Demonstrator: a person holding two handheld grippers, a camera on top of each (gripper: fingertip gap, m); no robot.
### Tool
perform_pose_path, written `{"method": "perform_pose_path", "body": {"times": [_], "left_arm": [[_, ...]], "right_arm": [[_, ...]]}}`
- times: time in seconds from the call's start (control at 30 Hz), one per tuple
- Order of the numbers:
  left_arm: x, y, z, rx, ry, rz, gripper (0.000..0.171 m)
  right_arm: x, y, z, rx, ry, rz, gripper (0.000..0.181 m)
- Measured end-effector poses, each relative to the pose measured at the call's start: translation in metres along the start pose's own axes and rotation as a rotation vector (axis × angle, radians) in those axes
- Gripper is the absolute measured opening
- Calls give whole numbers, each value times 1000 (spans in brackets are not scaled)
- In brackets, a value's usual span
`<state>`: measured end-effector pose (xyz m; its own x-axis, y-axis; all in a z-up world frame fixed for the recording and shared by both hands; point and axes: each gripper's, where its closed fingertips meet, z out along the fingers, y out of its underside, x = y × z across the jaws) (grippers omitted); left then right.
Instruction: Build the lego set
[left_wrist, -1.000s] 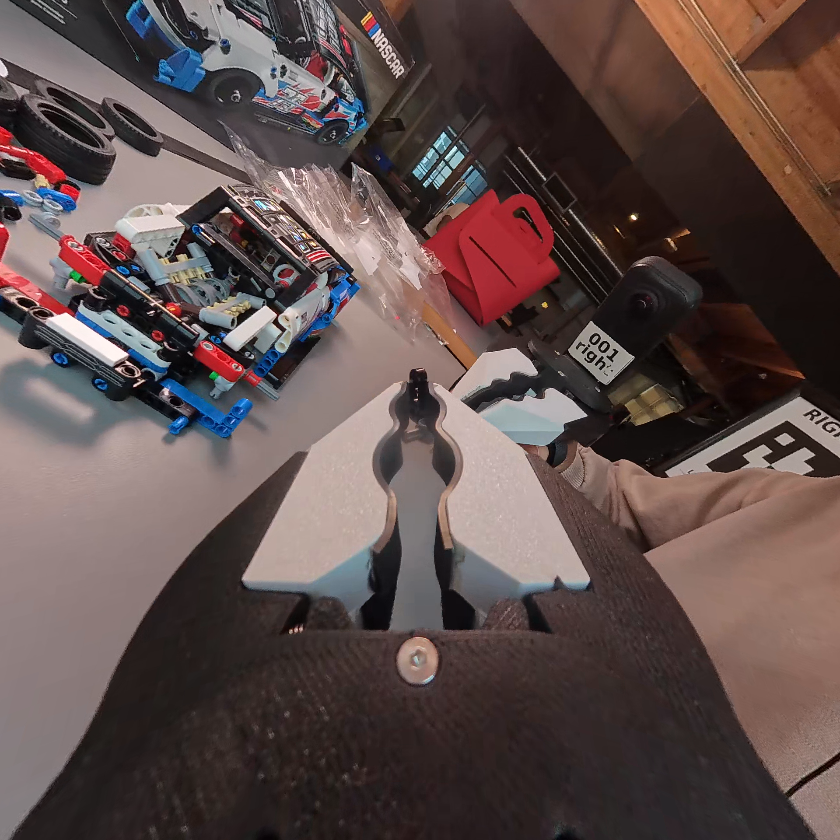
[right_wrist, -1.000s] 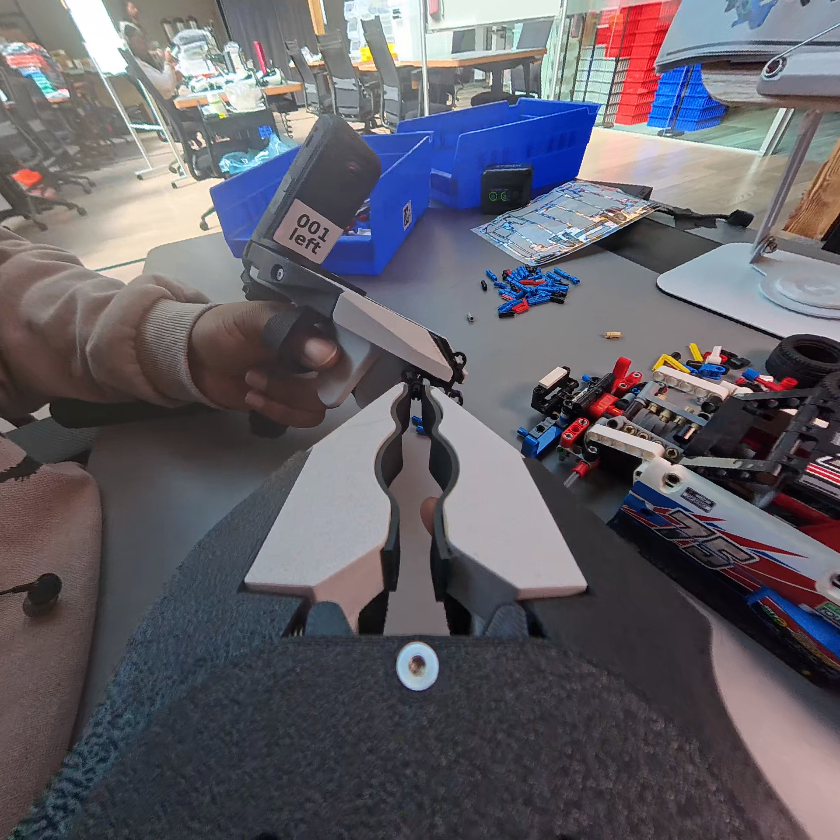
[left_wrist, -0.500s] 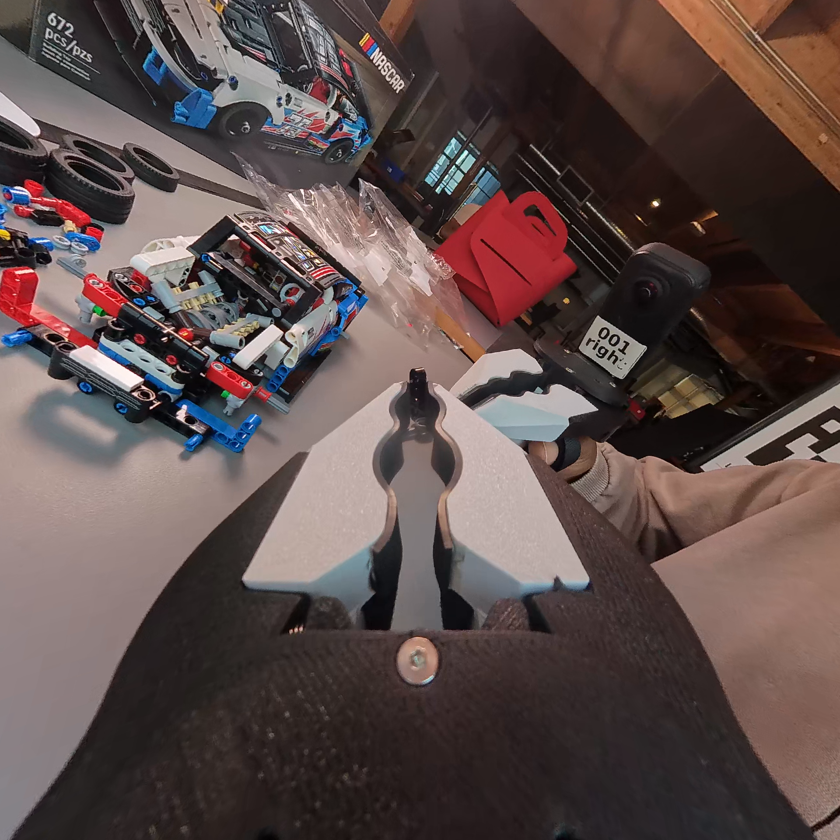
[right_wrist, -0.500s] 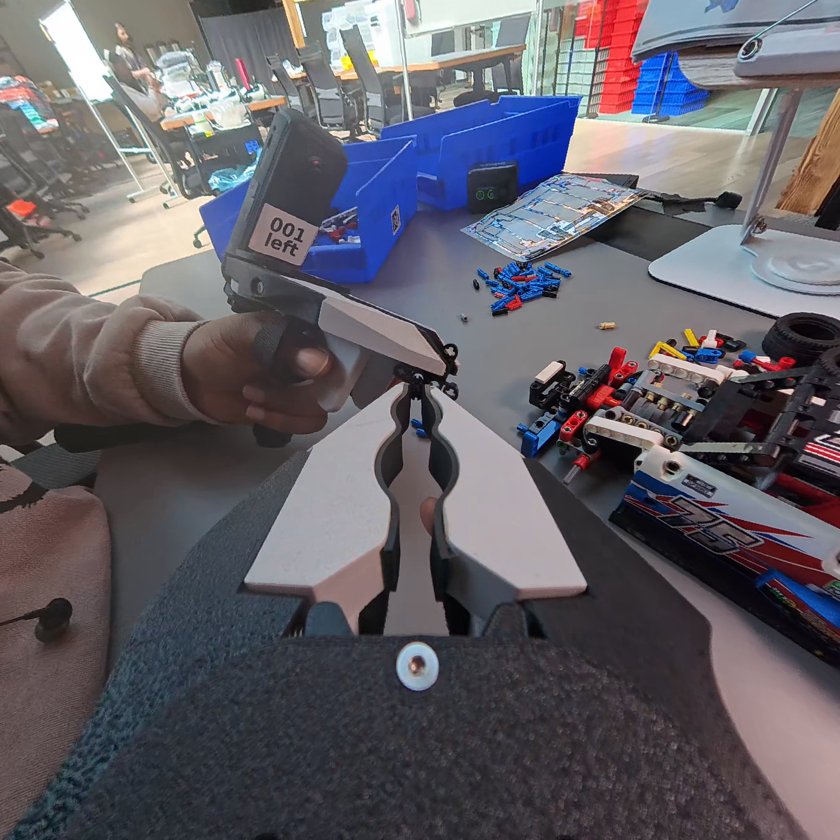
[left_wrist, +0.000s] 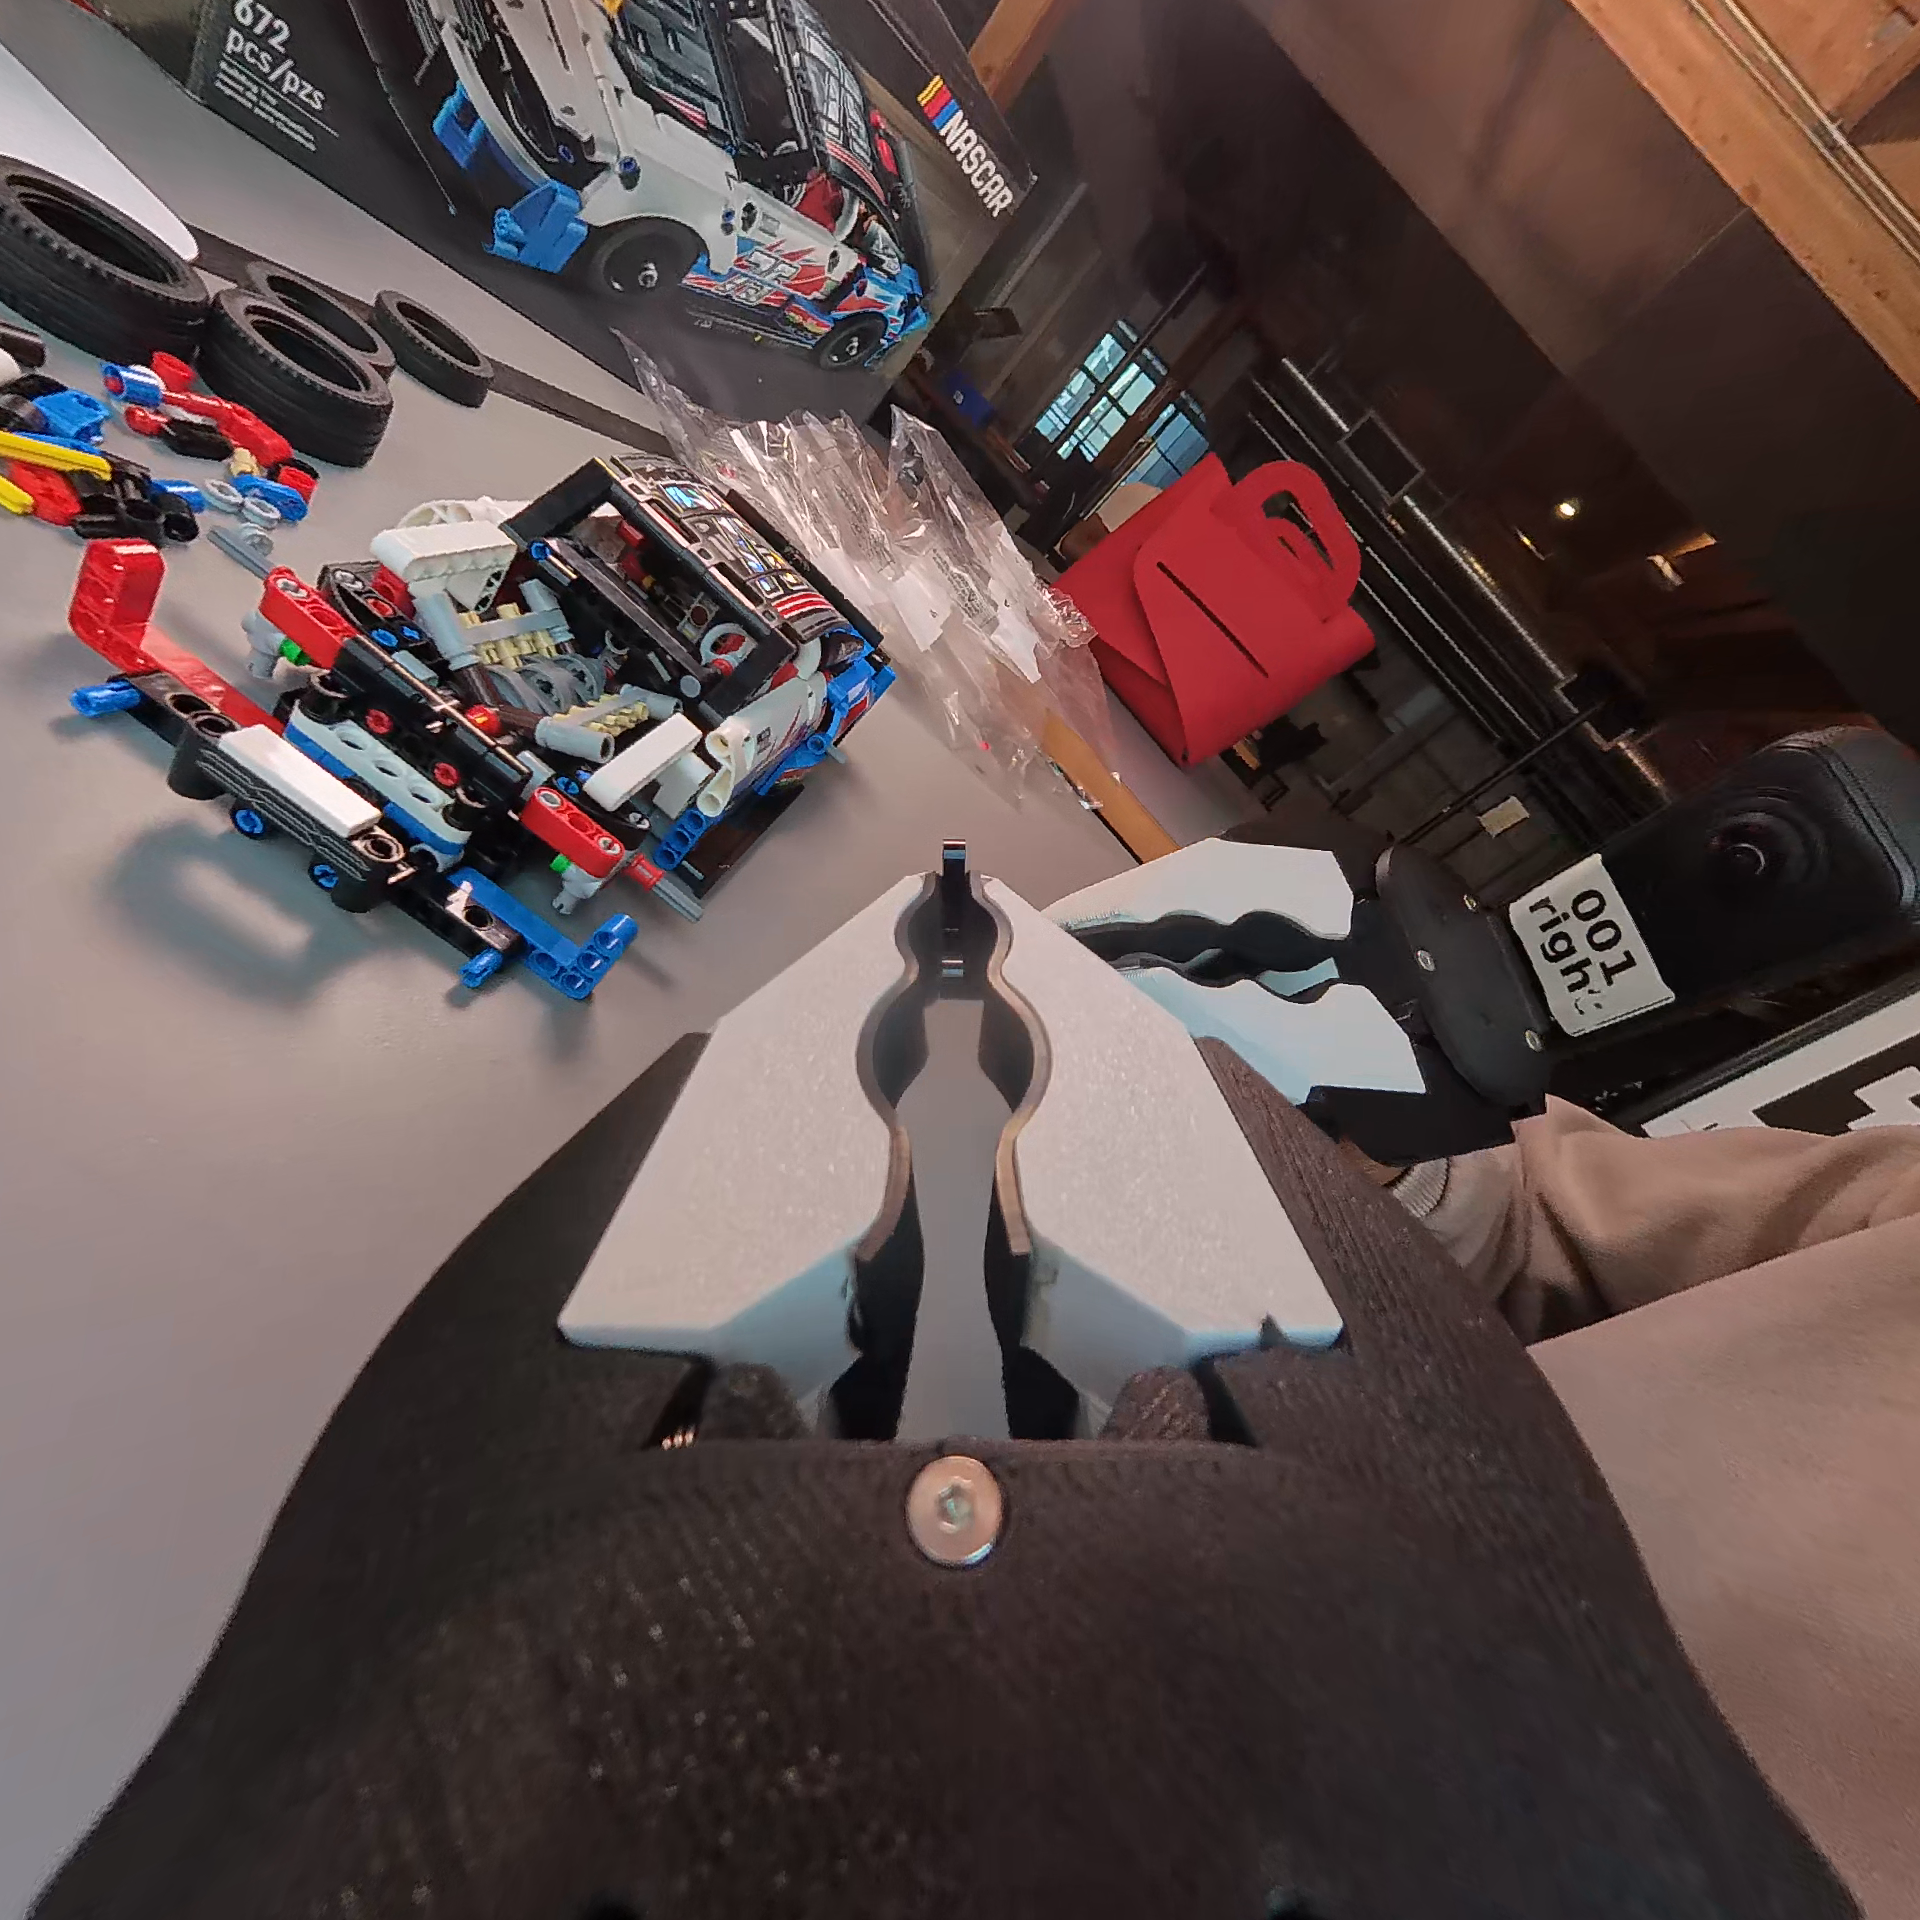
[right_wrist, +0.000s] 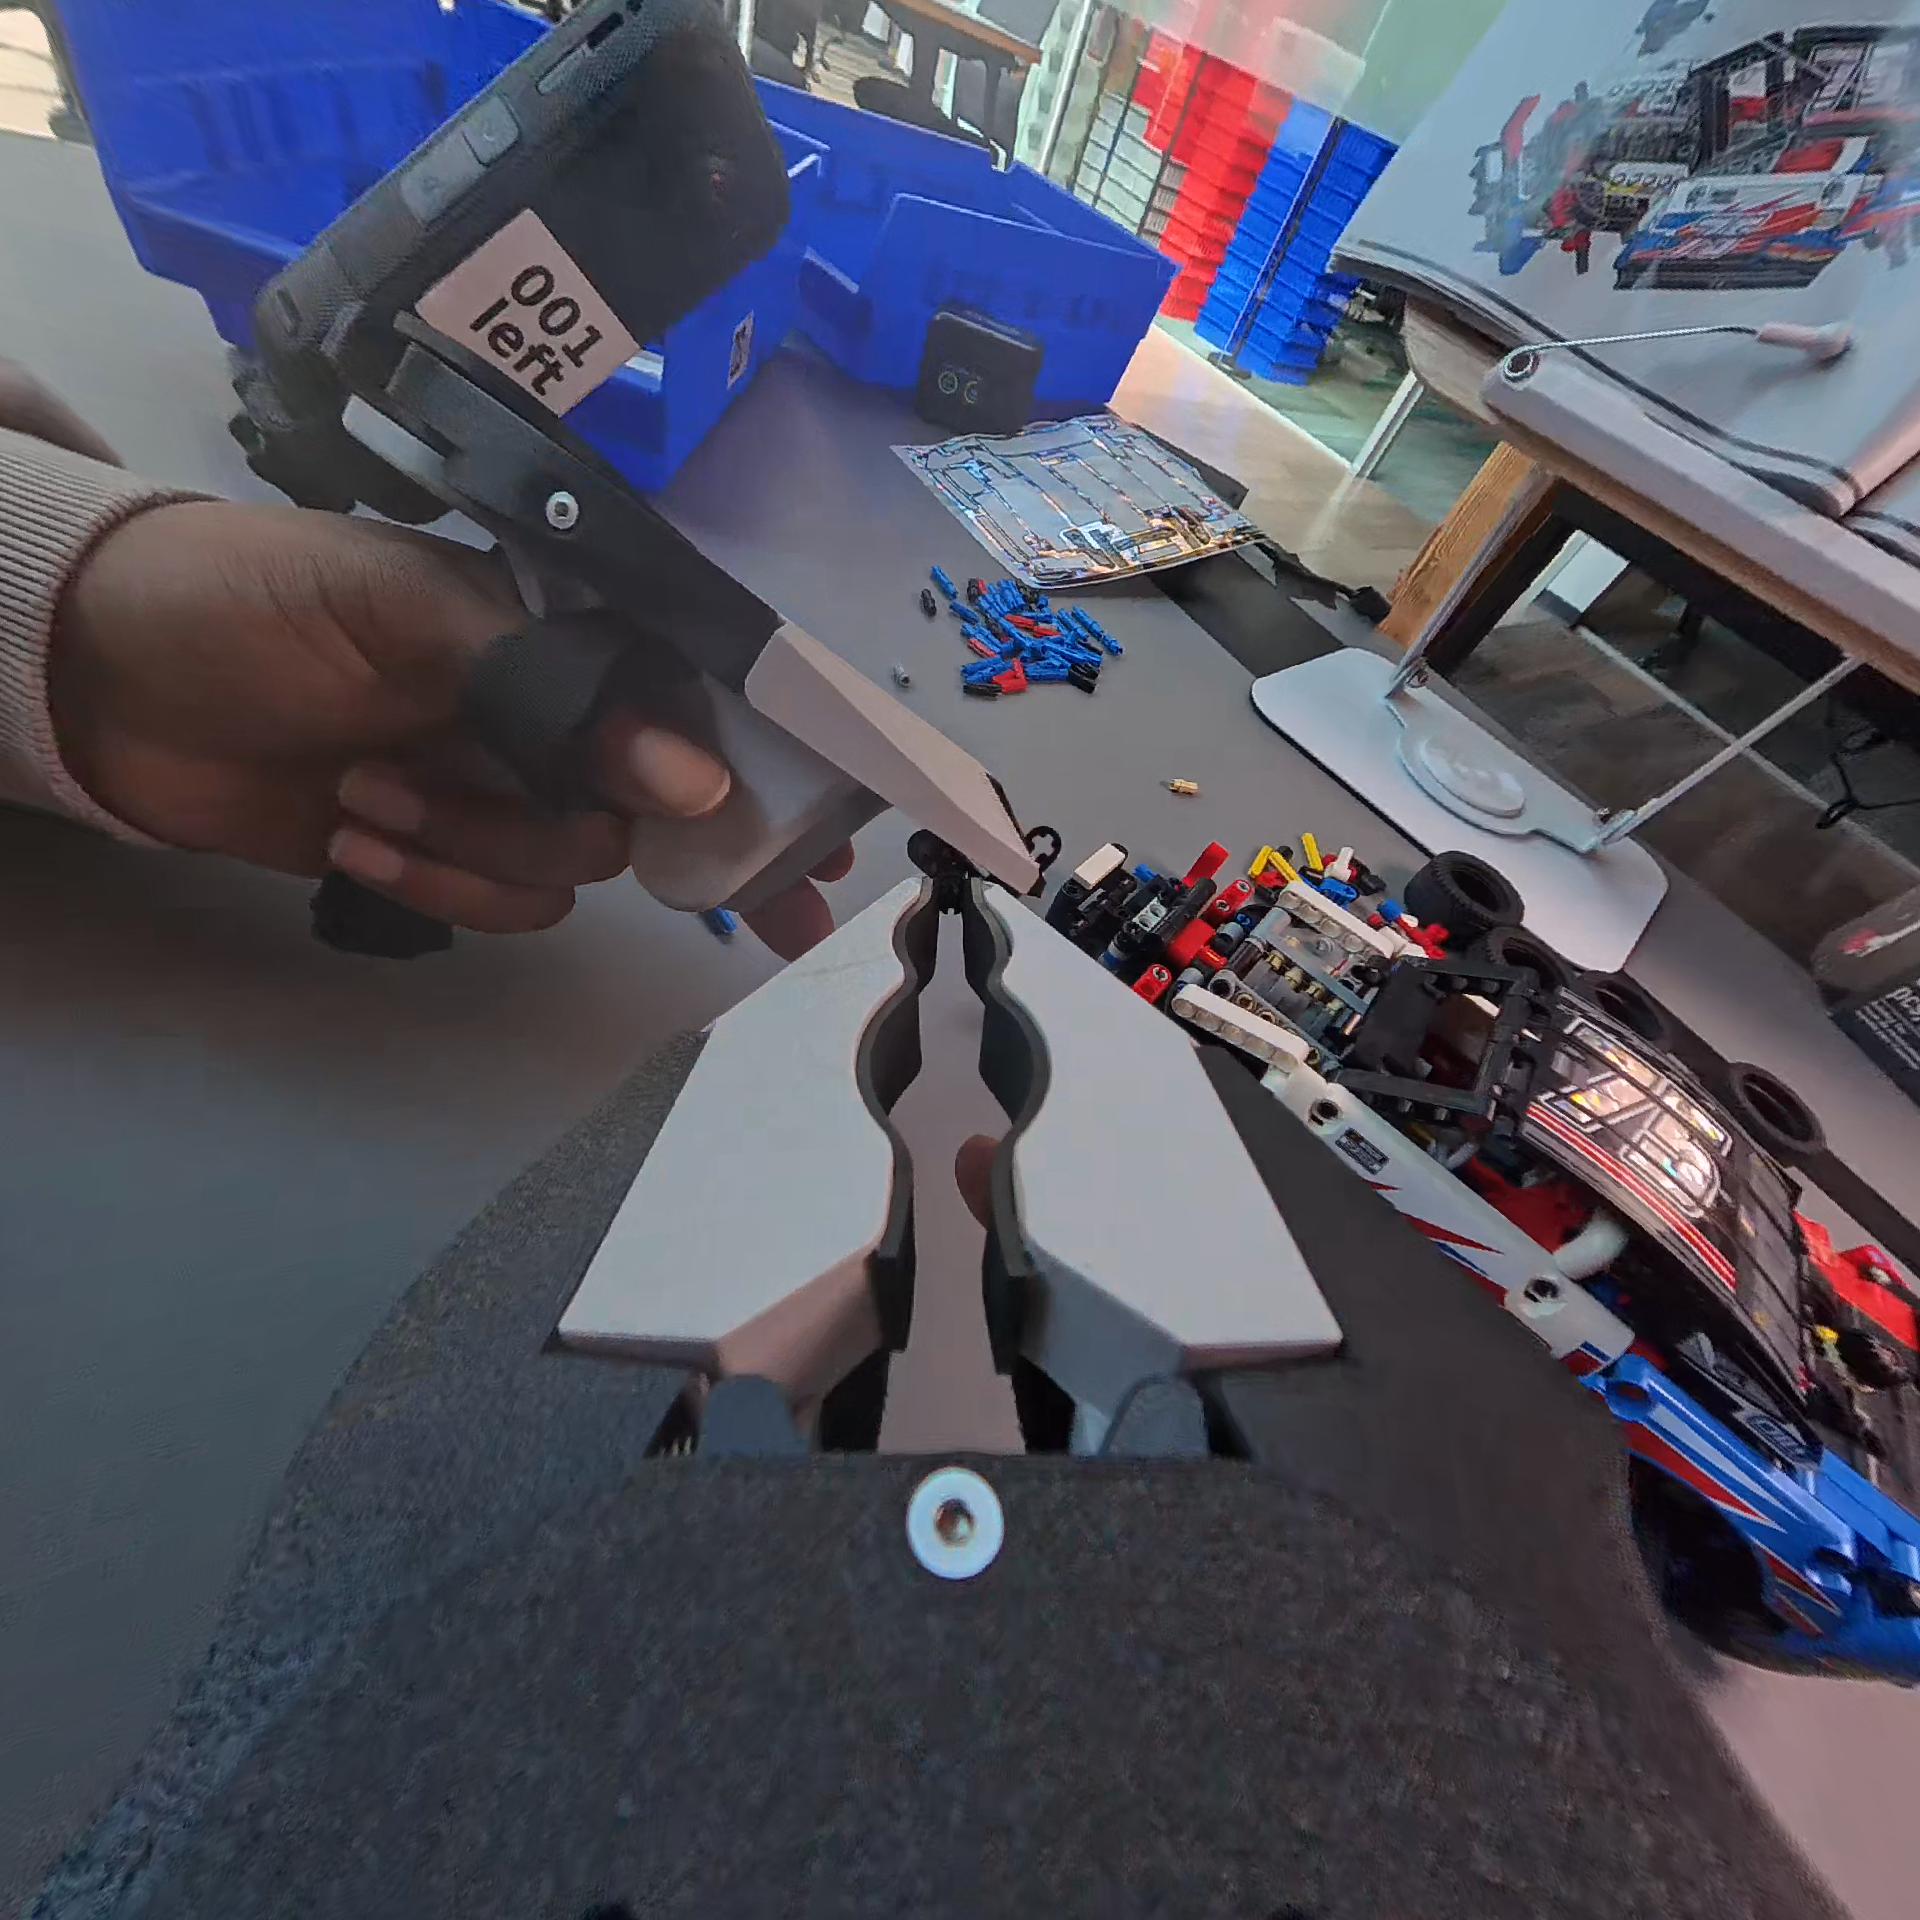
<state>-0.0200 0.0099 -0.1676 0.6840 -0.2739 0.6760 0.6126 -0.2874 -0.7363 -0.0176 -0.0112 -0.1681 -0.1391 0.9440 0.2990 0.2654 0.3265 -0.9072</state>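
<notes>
A: Status, left to right?
B: Left gripper (left_wrist: 951, 914) clamps a small black piece (left_wrist: 953, 894); right gripper (right_wrist: 951, 914) pinches another black piece (right_wrist: 940, 868), tips nearly touching.
A: Step?
B: Likely mating both; align first. The car model (right_wrist: 1507, 1122) lies right, nearer than before

Daylit and bright; soft shadows fall beside the car (left_wrist: 582, 707). Right view blurs at its edges; both show fisheye bending.
</notes>
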Motion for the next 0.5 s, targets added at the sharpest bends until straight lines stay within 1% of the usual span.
{"method": "perform_pose_path", "body": {"times": [0.1, 0.2, 0.3, 0.37, 0.5], "left_arm": [[-3, -1, 0, 5, -17, 9, 2], [-5, -2, 0, 13, -25, 16, 2], [-1, -4, -2, 22, -25, 61, 2], [2, -6, -2, 24, -28, 118, 2], [9, -11, -4, 40, 3, 126, 2]], "right_arm": [[1, 3, 2, -22, -1, 49, 2], [2, 4, 5, -34, 26, 36, 2], [2, 6, 6, -37, 30, 32, 2], [2, 6, 5, -28, 32, 26, 2], [1, -4, 1, 29, 25, 41, 2]]}}
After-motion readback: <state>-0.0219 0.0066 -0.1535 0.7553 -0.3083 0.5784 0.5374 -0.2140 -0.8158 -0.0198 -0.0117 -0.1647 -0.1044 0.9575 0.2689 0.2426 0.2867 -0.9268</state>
